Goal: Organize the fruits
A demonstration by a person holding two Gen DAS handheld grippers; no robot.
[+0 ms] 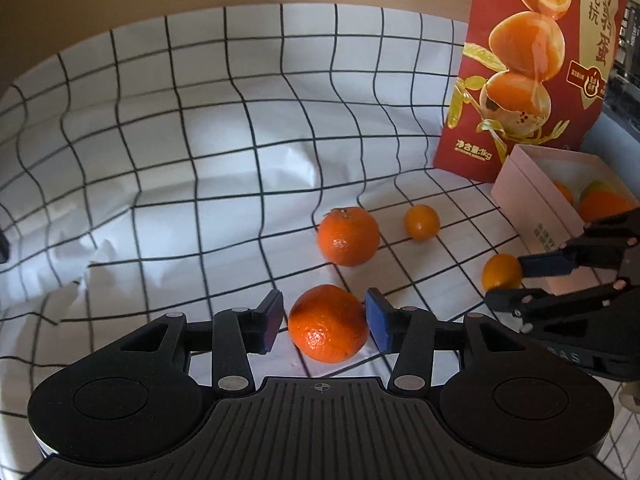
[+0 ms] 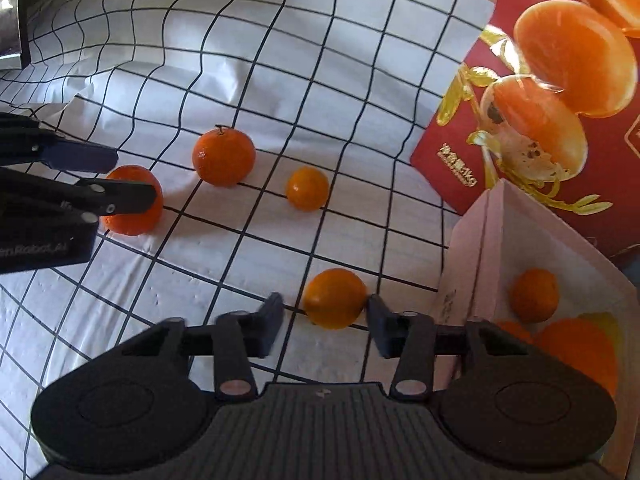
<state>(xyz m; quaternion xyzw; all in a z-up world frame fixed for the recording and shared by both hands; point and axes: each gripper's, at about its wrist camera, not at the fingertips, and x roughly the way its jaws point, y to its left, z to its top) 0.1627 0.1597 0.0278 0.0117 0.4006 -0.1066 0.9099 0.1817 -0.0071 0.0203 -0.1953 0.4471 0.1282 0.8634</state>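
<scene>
Both tongs straddle fruit on the bench: the left tongs (image 1: 326, 322) stand open around a large mandarin (image 1: 328, 323), pads not yet pressing; the right tongs (image 2: 325, 322) touch a small orange (image 2: 335, 298) on one side only, unclamped. Several fruits already lie in the pink box (image 2: 472, 280); four remain on the checked cloth (image 2: 280, 80).

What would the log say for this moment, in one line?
left gripper: open around big orange | right gripper: open around small orange | box: some fruit inside
</scene>
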